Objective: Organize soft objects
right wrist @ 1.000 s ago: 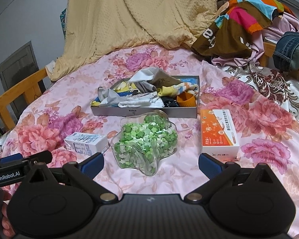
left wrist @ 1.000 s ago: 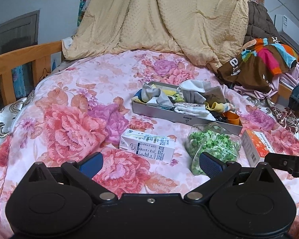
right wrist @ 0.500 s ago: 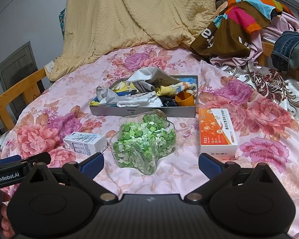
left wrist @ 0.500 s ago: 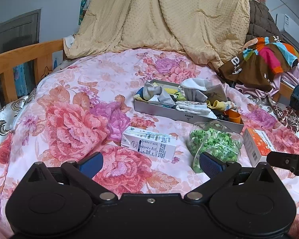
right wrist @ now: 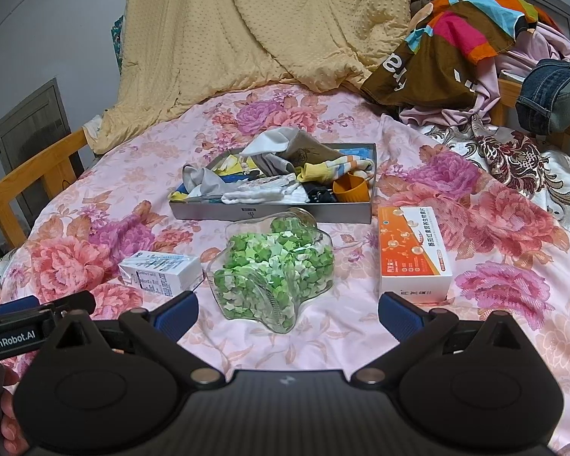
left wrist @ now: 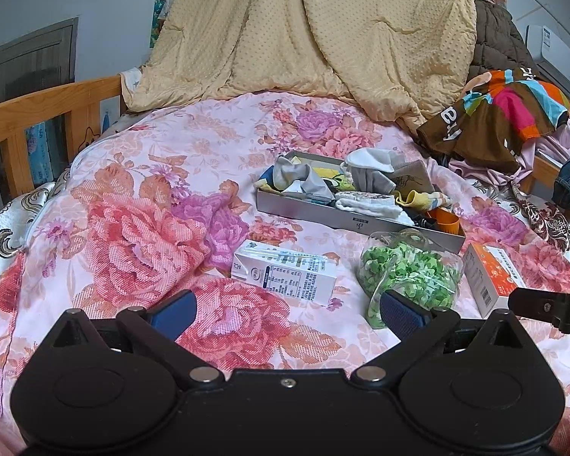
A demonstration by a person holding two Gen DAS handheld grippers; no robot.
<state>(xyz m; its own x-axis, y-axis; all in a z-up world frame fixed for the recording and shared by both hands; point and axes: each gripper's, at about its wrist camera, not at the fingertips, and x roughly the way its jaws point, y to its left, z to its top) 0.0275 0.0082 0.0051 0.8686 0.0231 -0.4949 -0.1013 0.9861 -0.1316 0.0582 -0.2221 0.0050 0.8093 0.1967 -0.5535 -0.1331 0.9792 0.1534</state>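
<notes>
Both grippers, left gripper (left wrist: 287, 309) and right gripper (right wrist: 287, 309), hover spread wide and empty over the woven floral bedspread (right wrist: 505, 228). Nearest the right lies a clear star-shaped jar (right wrist: 271, 268) of folded green paper; beyond, crumpled socks (right wrist: 281, 178) fill the rectangular grey tray (right wrist: 269, 212).

"GenRobot.AI" stands in white on the black left gripper (right wrist: 38, 326) at the near left. Large white letters on the brown garment (right wrist: 437, 53) far right are only partly legible. Print on the orange box (right wrist: 412, 252) and milk carton (right wrist: 159, 271) is too small to read.
</notes>
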